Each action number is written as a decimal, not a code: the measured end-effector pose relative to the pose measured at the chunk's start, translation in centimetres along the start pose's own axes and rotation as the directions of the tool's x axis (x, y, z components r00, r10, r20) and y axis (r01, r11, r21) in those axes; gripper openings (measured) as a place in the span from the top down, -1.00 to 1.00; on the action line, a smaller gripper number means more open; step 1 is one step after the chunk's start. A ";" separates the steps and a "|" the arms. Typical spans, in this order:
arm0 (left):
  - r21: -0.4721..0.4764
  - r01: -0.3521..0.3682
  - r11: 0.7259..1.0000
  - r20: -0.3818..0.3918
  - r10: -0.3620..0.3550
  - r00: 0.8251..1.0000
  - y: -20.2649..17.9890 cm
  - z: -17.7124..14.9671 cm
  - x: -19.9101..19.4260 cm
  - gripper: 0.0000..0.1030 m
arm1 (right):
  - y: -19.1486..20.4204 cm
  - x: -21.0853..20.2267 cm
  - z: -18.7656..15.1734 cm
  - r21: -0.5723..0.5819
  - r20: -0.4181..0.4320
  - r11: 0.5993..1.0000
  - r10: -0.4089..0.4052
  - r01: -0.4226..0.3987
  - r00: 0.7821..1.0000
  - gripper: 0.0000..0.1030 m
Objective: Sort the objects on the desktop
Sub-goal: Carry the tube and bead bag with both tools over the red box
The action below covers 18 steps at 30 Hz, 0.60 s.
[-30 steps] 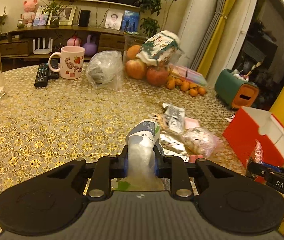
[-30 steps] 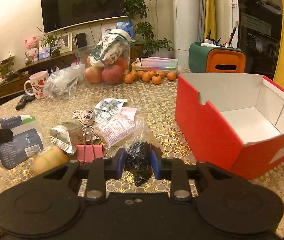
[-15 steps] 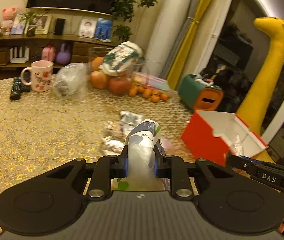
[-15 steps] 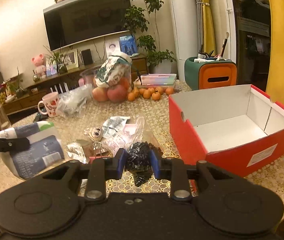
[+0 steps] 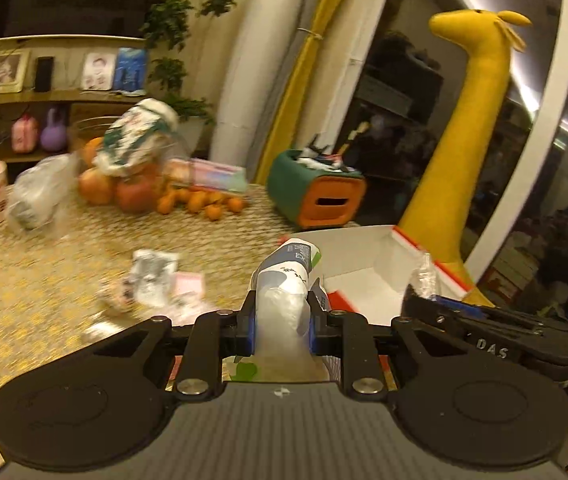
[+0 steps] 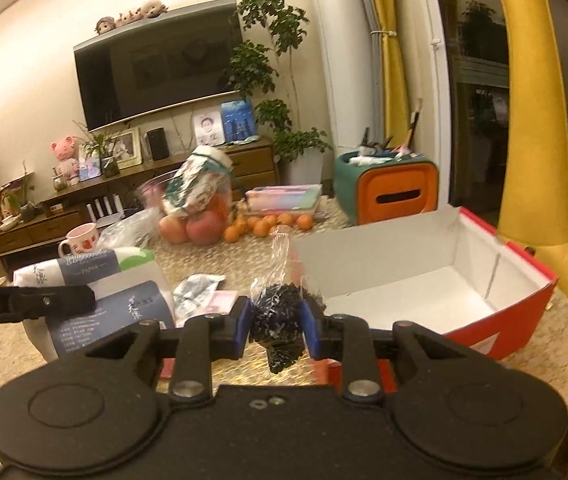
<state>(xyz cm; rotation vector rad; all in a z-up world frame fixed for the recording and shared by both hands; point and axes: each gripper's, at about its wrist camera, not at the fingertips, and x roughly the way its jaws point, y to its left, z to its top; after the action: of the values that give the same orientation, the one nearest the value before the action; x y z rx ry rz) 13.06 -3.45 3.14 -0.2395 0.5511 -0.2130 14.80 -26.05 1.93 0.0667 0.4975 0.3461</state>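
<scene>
My left gripper [image 5: 281, 322] is shut on a white and grey-blue packet [image 5: 284, 284], held in the air just short of the red box [image 5: 367, 280] with white inside. That packet [image 6: 104, 296] also shows at the left of the right wrist view, with the left gripper's finger [image 6: 28, 303] across it. My right gripper [image 6: 276, 326] is shut on a clear bag of small black pieces [image 6: 278, 316], lifted near the left wall of the open red box [image 6: 423, 280]. Loose packets [image 5: 152, 280] lie on the gold-patterned table [image 5: 24, 280].
At the back of the table are apples and small oranges [image 6: 244, 224], a pink mug [image 6: 82, 238], a plastic bag [image 5: 36, 196] and a green-orange container [image 6: 391, 186]. A yellow giraffe toy [image 5: 463, 128] stands right of the box.
Both grippers rose and swung right toward the red box, each carrying its load. The box now sits directly ahead of the left gripper's packet.
</scene>
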 end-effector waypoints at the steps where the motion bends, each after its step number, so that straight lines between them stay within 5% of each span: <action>1: 0.006 0.014 1.000 -0.002 -0.014 1.000 -0.6 0.2 0.5 0.59 | -0.5 0.1 0.1 0.001 0.001 1.000 -0.007 0.007 1.000 0.49; 10: 0.068 0.108 0.992 -0.036 -0.105 0.994 -5.4 1.7 6.1 0.59 | -4.9 1.1 0.9 0.009 -0.018 0.997 -0.080 0.080 0.997 0.49; 18: 0.111 0.118 0.987 -0.072 -0.111 0.991 -8.0 2.6 11.9 0.59 | -8.4 3.3 1.6 0.003 -0.046 0.990 -0.139 0.140 0.989 0.49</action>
<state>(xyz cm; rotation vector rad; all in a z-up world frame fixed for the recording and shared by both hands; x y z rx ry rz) 23.25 -13.77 1.76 -0.1521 0.5891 -0.3643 20.85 -32.78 0.60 0.0298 0.5458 0.2092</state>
